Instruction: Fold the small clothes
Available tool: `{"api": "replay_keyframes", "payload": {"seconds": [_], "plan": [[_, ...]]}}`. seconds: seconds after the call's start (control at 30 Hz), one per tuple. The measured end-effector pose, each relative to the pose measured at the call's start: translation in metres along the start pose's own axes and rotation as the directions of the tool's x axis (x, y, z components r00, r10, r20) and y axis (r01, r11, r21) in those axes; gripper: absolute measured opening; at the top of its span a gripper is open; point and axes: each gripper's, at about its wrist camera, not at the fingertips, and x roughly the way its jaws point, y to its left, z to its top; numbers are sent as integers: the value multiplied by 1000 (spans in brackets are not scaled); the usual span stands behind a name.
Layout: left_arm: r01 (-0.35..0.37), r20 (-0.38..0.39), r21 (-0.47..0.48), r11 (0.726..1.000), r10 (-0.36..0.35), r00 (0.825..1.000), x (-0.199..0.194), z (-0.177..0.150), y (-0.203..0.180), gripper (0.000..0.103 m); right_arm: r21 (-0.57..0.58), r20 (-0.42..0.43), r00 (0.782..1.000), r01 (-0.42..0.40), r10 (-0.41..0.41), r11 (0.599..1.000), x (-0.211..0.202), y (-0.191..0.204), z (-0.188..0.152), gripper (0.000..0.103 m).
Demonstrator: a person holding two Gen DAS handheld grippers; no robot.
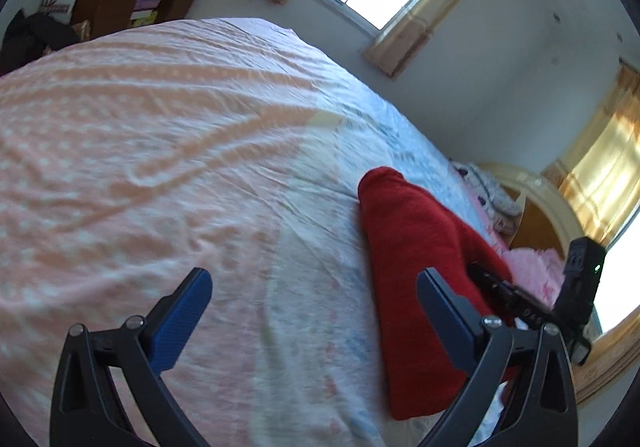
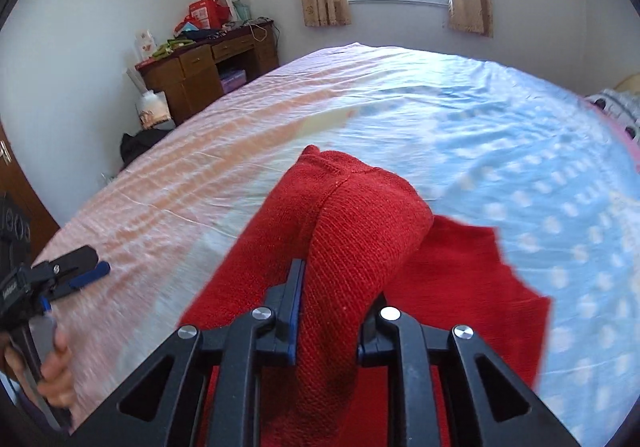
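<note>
1. The red knit garment (image 2: 352,231) lies on the bed (image 2: 440,119), one bunched part lifted.
2. The right hand-held gripper (image 2: 328,311) is clamped on that raised fold; this looks like a fold in mid-carry.
3. The left hand-held gripper (image 1: 316,311) is spread wide, empty, beside the garment.
4. Next, probably lay the fold over and flatten it.

The red knit garment (image 2: 360,231) runs off the bottom edge of the right wrist view, its lower part hidden behind the right gripper (image 2: 328,311). The bed sheet (image 2: 520,175) is blurred by motion, its dots smeared. In the left wrist view, the right gripper's fingers are hidden behind the garment.
</note>
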Motion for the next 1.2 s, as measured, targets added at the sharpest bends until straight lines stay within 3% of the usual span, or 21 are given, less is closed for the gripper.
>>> {"api": "replay_keyframes", "payload": {"seconds": [0.23, 0.47, 0.67, 0.97, 1.07, 1.13, 1.2], "plan": [[-69, -31, 231, 971, 78, 996, 32, -5, -71, 103, -50, -64, 996, 52, -55, 997, -16, -64, -12, 19], [-84, -84, 303, 949, 114, 990, 75, -20, -119, 103, -22, -95, 991, 94, -96, 995, -1, -92, -47, 19], [-147, -86, 397, 906, 196, 977, 103, -36, -146, 103, 36, -74, 994, 78, -75, 996, 0, -102, -57, 19], [-197, -97, 389, 900, 253, 963, 116, -45, -151, 103, 73, -49, 993, 114, -110, 991, 14, -118, -54, 20], [-205, -92, 384, 900, 258, 962, 121, -51, -149, 103, 124, -41, 994, 104, -100, 987, 14, -123, -56, 26], [-202, -86, 369, 907, 250, 965, 122, -54, -146, 103, 159, -38, 995, 101, -96, 982, 12, -129, -58, 35], [-199, -75, 362, 911, 241, 968, 120, -56, -145, 103, 212, -22, 998, 65, -61, 975, 4, -136, -60, 35]]}}
